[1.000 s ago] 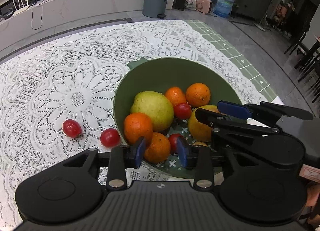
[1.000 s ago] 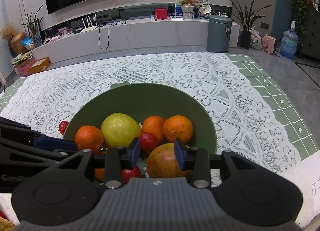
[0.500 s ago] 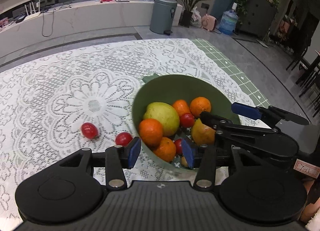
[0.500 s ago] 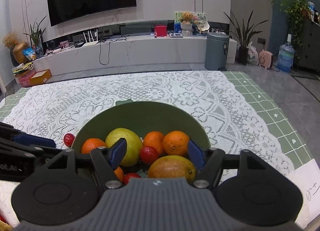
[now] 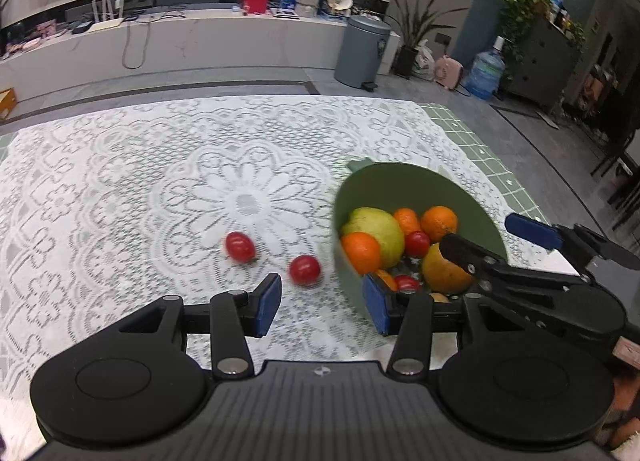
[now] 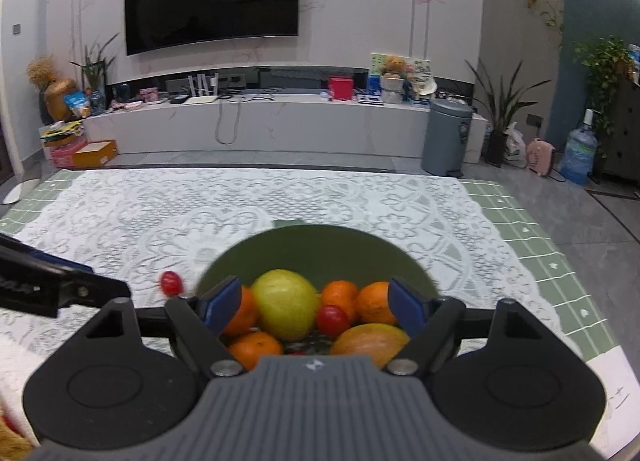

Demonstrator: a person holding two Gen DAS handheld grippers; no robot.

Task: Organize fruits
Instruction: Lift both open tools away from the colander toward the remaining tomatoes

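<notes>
A green bowl point(image 5: 420, 177) point(image 6: 320, 231) on the lace cloth holds a yellow-green fruit point(image 6: 286, 307), several oranges, a mango point(image 6: 370, 341) and small red tomatoes. Two red tomatoes point(image 5: 239, 247) point(image 5: 305, 270) lie on the cloth left of the bowl. My left gripper point(image 5: 322, 301) hovers open over the cloth at the bowl's near left rim, just short of the nearer tomato, with nothing between its pads. My right gripper point(image 6: 314, 301) hangs above the bowl's near side. Its jaws are opening and hold nothing, with the fruit lying below them.
White lace covers a green checked tablecloth point(image 6: 520, 221) whose right edge drops to a grey floor. A paper sheet point(image 6: 616, 393) lies at the near right corner. Far behind stand a grey bin point(image 6: 448, 137) and a white TV bench point(image 6: 260, 125).
Both grippers have drawn back and up from the bowl and their jaws have widened. The left view has swung left, so the two loose tomatoes now sit ahead of its fingers.
</notes>
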